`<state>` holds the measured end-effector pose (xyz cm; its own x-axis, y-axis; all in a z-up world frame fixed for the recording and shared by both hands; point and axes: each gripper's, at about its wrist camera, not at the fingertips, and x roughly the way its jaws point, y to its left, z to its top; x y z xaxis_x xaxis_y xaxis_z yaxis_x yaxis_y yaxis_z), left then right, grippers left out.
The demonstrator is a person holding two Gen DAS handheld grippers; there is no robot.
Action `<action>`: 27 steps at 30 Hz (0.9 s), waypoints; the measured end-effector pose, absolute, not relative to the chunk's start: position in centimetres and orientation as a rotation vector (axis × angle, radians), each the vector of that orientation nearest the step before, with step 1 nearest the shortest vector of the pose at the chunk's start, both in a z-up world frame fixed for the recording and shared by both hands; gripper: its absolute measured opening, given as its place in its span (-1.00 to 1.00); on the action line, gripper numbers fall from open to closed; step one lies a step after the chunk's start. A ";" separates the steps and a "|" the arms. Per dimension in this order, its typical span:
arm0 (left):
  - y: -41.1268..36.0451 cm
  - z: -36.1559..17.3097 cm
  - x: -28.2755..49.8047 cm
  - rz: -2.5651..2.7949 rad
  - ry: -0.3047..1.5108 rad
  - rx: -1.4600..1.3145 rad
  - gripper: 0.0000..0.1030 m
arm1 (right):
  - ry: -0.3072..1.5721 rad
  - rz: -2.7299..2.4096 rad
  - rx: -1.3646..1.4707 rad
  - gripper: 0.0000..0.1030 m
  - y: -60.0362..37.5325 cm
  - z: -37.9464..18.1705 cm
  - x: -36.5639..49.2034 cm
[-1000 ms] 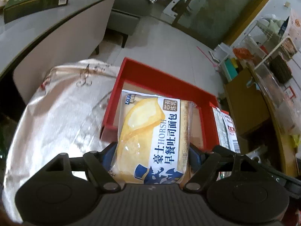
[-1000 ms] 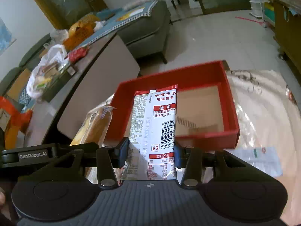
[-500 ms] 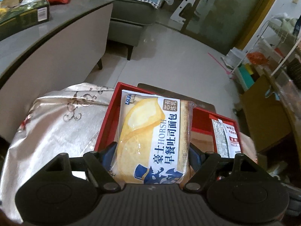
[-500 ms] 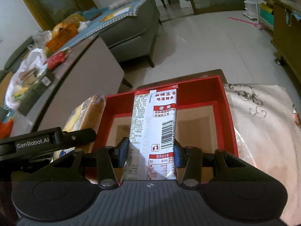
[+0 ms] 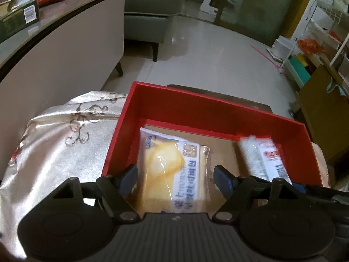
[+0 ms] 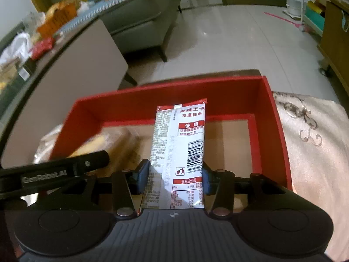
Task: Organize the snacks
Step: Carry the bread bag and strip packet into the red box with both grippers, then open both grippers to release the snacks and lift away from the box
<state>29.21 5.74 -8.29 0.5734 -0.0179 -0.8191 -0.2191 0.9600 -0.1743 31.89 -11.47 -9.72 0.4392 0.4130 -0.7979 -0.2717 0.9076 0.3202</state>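
Note:
A red box (image 5: 196,111) with a brown floor sits on a cloth-covered table. My left gripper (image 5: 175,176) hangs over its near left part. The yellow bread packet (image 5: 172,170) is blurred and lies below and between the pads, with a gap showing on each side. My right gripper (image 6: 175,175) is over the same red box (image 6: 174,87). Its jaws are opening, and the pads still touch the white and red spicy strip packet (image 6: 181,144), which stands up between them. That strip packet (image 5: 264,157) shows blurred at the box's right in the left wrist view.
A silvery patterned tablecloth (image 5: 61,148) surrounds the box. A grey-topped table with a green carton (image 5: 19,19) stands to the left, with a grey sofa (image 5: 150,6) beyond. A wooden cabinet (image 5: 322,109) and a wire rack are at the right. Tiled floor lies beyond the box.
Both grippers have come forward and down over the red box. The bread packet has dropped away from the left pads into the box. The strip packet stays between the right pads.

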 end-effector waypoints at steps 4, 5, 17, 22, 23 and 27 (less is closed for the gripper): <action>5.6 -8.4 29.0 0.119 0.965 -0.250 0.36 | 1.048 0.399 0.119 0.25 -11.3 -10.1 31.9; 5.6 -8.3 28.9 0.118 0.968 -0.256 0.36 | 1.046 0.395 0.112 0.26 -11.3 -10.1 31.8; 6.8 -6.1 26.5 0.086 0.956 -0.340 0.38 | 1.003 0.404 0.130 0.41 -12.2 -7.3 30.2; 7.0 -5.6 25.2 0.095 0.953 -0.339 0.38 | 0.987 0.408 0.125 0.46 -12.2 -6.3 28.9; 7.1 -5.5 25.0 0.095 0.952 -0.340 0.38 | 0.984 0.409 0.127 0.46 -12.1 -6.3 28.6; 7.3 -5.1 24.0 0.099 0.945 -0.337 0.38 | 0.982 0.408 0.127 0.50 -12.1 -6.0 27.8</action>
